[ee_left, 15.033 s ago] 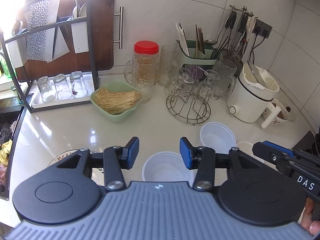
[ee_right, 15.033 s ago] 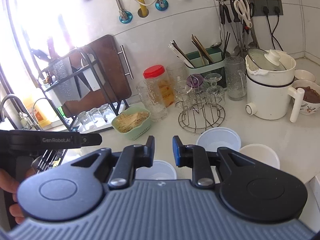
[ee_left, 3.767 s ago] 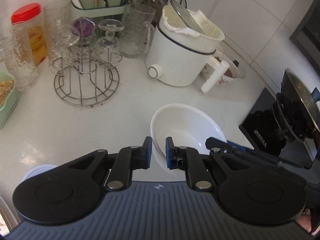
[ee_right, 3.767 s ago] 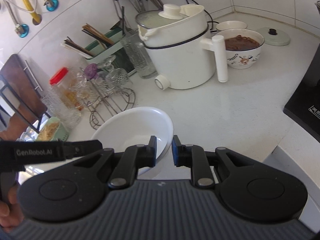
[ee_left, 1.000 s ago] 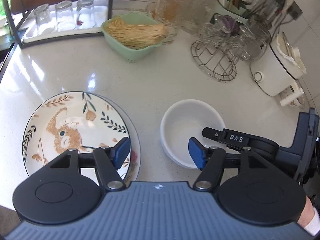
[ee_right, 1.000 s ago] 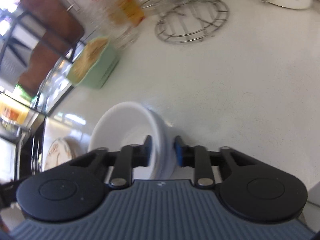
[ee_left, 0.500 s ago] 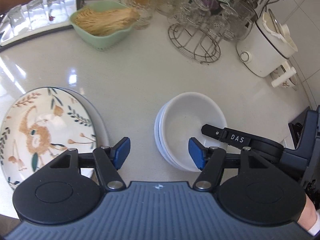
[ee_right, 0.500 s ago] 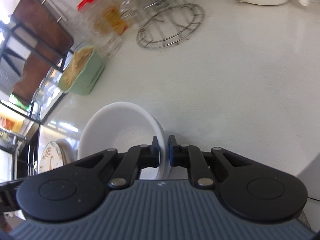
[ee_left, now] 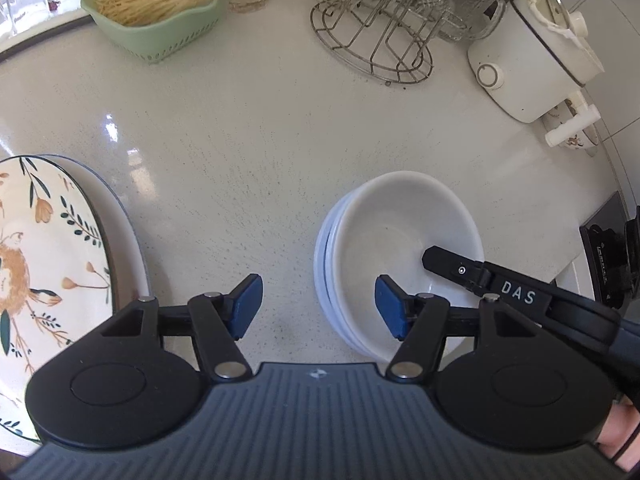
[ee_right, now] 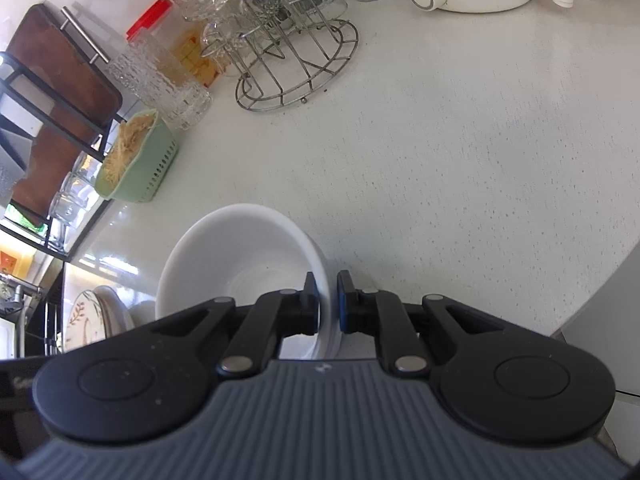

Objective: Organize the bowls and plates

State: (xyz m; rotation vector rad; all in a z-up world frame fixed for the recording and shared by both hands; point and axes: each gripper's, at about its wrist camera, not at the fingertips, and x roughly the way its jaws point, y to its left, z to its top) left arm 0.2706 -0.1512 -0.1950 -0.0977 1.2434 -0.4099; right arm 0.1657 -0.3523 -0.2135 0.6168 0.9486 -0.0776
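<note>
Risk: right gripper [ee_right: 328,304] pinching top white bowl [ee_right: 240,264] rim could drag bowl stack [ee_left: 396,256] sideways on release, while left gripper [ee_left: 318,302], empty, jaws closing, nears its rim.

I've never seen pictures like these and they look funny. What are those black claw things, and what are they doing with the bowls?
They are tools, not a robot. A person holds one hand-held gripper in each hand, and a small camera on each looks along its two fingers, so one picture comes from each.

The right hand-held gripper is pinched shut on the rim of the top round white bowl, which sits nested in a stack of white bowls on the speckled white counter.

The left hand-held gripper holds nothing; its jaws are closing a little over the counter and the stack's edge. Beside it lies a round flower-painted plate on another plate.
</note>
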